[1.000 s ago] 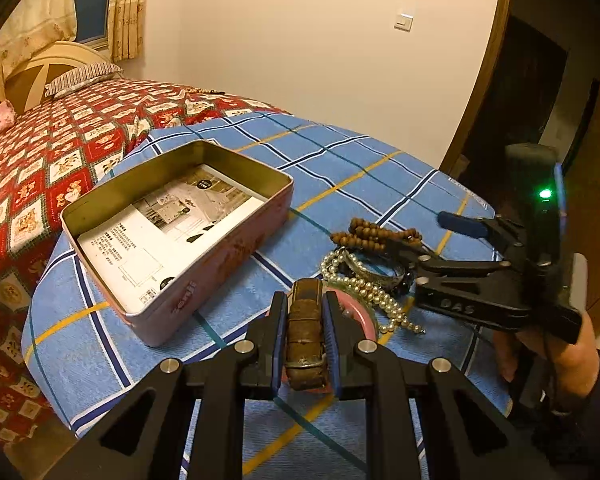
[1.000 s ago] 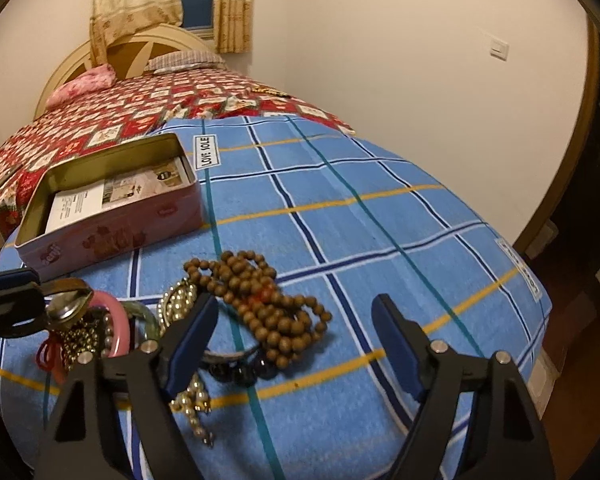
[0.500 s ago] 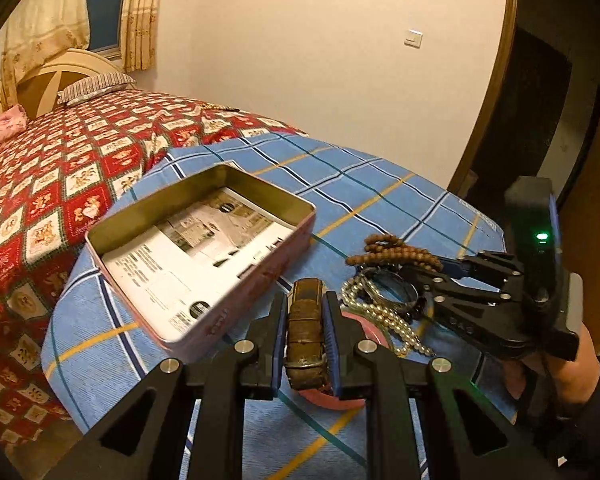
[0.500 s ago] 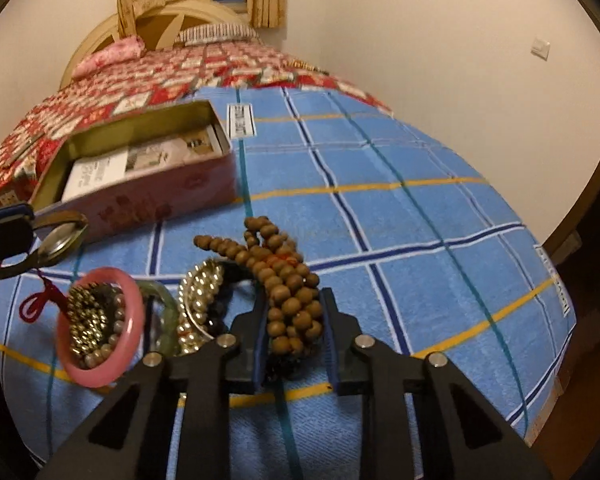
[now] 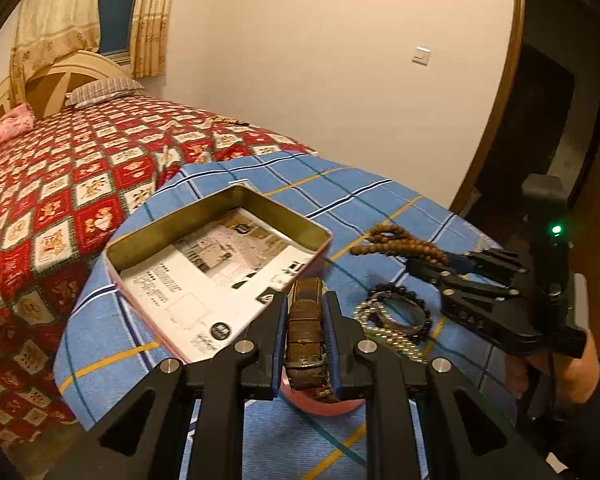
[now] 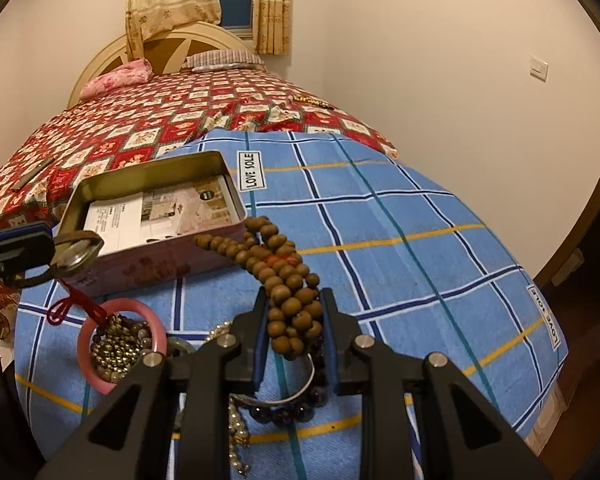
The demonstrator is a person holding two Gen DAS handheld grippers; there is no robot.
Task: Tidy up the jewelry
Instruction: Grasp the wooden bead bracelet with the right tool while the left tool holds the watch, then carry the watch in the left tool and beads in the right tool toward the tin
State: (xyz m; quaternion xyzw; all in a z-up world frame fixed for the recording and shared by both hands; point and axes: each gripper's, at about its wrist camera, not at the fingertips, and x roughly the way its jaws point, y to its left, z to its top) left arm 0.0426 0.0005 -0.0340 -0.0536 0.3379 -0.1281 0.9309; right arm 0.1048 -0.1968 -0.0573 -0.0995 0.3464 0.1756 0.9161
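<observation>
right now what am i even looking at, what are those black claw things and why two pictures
The claws are hand-held two-finger grippers, one in each of a person's hands, each with a camera looking along its fingers. So each picture is one gripper's own view. The left gripper is clamped on a brown watch strap. The right gripper is clamped on a string of wooden beads. Both are above a blue checked cloth spread on a bed. On it sit an open pink tin lined with printed paper, a pink bangle, and pearl and dark bead bracelets.
</observation>
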